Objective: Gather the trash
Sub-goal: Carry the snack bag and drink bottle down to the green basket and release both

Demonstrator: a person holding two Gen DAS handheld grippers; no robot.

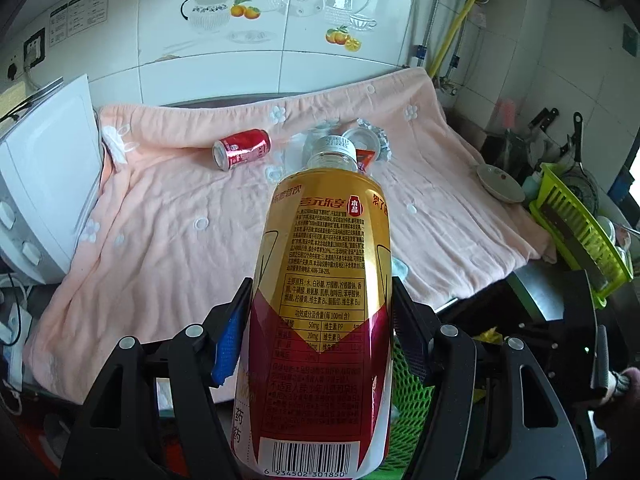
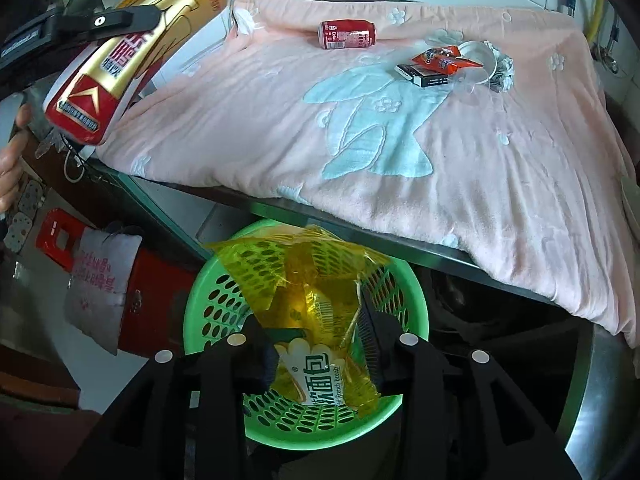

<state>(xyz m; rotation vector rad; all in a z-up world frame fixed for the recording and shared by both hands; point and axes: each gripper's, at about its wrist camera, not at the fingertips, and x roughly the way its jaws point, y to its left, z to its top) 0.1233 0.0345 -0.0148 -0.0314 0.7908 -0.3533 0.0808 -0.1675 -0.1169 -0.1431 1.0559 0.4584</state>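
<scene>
Gold-label bottle (image 1: 326,280): clamped between the fingers of the left gripper (image 1: 322,320), cap pointing away along the fingers, long axis in line with them.
Left gripper seen from right wrist (image 2: 96,22): high at upper left, over the tabletop edge, bottle tilted with base lowest and nearest the basket.
Basket (image 2: 208,308): green, on the floor below the tabletop edge, down and to the right of the held bottle.
Right gripper (image 2: 320,360): directly above the basket, fingers closed on a yellow bread wrapper (image 2: 320,312); nearer arm to the basket.
Wrapper position: hanging inside the basket rim, apparently ready for release.
Pink towel (image 1: 180,220): covers the tabletop.
Left on towel: red can (image 1: 242,149) on its side; farther right a clear cup (image 2: 478,62), small box (image 2: 424,74) and red packet (image 2: 448,62) close together.
Judgement: bottle needs carrying down and right, base first, to reach the basket.
</scene>
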